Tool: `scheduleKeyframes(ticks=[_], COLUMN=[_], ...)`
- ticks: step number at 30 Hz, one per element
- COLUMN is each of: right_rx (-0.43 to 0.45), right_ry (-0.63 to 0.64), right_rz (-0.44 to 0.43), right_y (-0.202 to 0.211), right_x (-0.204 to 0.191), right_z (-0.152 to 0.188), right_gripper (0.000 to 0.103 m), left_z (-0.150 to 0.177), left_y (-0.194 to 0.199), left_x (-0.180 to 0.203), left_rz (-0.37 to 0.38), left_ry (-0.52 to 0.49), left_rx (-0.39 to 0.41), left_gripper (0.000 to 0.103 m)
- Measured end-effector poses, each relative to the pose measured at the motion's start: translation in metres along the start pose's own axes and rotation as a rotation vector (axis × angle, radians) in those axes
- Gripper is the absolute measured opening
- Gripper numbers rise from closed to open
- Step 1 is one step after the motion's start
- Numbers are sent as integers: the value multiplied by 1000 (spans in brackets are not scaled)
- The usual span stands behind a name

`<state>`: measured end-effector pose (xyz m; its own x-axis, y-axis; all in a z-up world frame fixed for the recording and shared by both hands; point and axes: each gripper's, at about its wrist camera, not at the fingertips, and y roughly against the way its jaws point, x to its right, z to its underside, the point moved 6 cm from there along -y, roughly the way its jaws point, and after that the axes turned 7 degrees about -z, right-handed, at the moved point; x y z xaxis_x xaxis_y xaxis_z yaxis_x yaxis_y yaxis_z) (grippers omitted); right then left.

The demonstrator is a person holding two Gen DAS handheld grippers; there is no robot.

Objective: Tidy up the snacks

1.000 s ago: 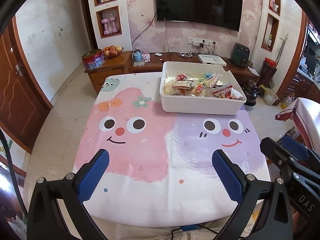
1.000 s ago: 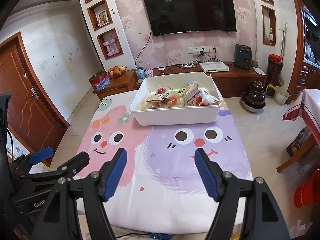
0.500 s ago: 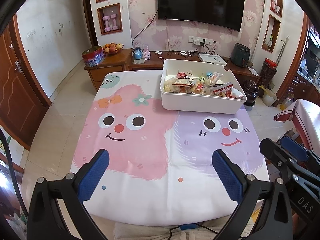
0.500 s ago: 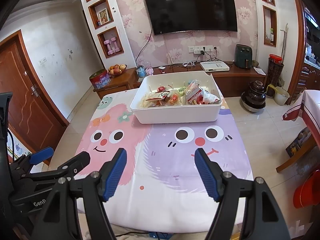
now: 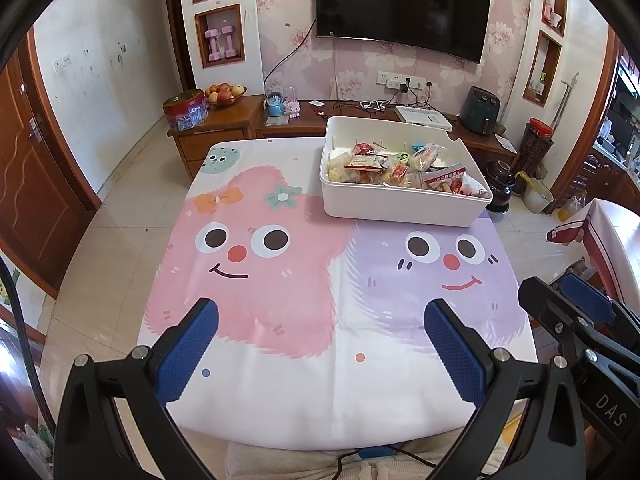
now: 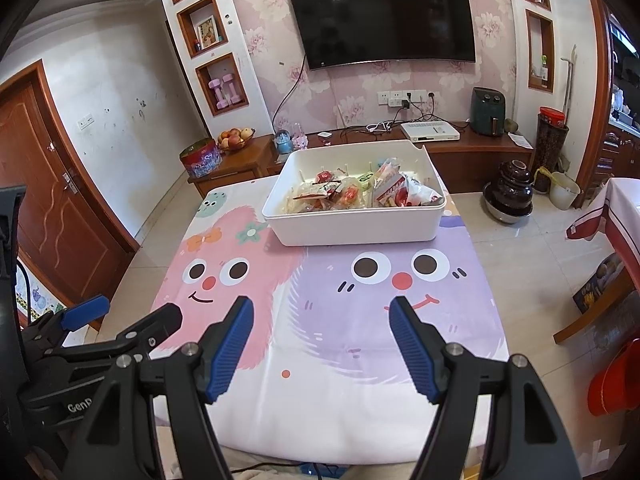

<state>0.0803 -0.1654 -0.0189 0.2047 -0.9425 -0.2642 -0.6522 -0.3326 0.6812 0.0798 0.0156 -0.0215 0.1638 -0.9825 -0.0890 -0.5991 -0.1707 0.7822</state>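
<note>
At the far left we see a brown wooden door [image 6: 52, 184], then a white wall column with wooden niches, one holding a pair of pink dumbbells [image 5: 219, 42]. Below it, on a low wooden cabinet [image 5: 224, 124], stand a round red tin [image 5: 186, 110] and a bowl of fruit [image 5: 224, 93].

Our left tool [image 5: 320, 344], black with blue ribbed pads, hangs over the near edge of the bench [image 5: 280, 400] with its jaws spread wide and nothing between them. The bench wears a cloth printed with a fluffy pink cartoon face [image 5: 244, 248] on the left and a purple one [image 5: 444, 260] on the right.

Our right tool [image 6: 322, 340] sits just beside the left, also wide open and empty, over the purple face.

Toward the far right part of the bench rests the white rectangular plastic bin [image 6: 356, 226], well apart from both tools. The packaged snacks [image 6: 360, 194], in clear and red-printed wrappers, lie heaped inside it; we cannot tell the single packets apart.

Behind the bin a black wall television [image 6: 382, 20] hangs on flowered pink wallpaper. Further right stand a dark green air fryer [image 6: 488, 111] on the cabinet and a dark brown ceramic jar [image 6: 514, 188] on the tiled floor.
</note>
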Motion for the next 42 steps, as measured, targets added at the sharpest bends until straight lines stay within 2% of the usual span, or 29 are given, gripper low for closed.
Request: scheduleKeyframes(ticks=[17, 42], right_rx=[0, -2], right_ry=[0, -2], right_rz=[0, -1], right_y=[1, 1], right_x=[0, -1], right_z=[-1, -1], right_gripper=[71, 71], left_z=[10, 7], left_y=[0, -1], left_x=[9, 4], left_rz=[9, 10], left_ry=[4, 6], left_rx=[-12, -15], left_gripper=[102, 102])
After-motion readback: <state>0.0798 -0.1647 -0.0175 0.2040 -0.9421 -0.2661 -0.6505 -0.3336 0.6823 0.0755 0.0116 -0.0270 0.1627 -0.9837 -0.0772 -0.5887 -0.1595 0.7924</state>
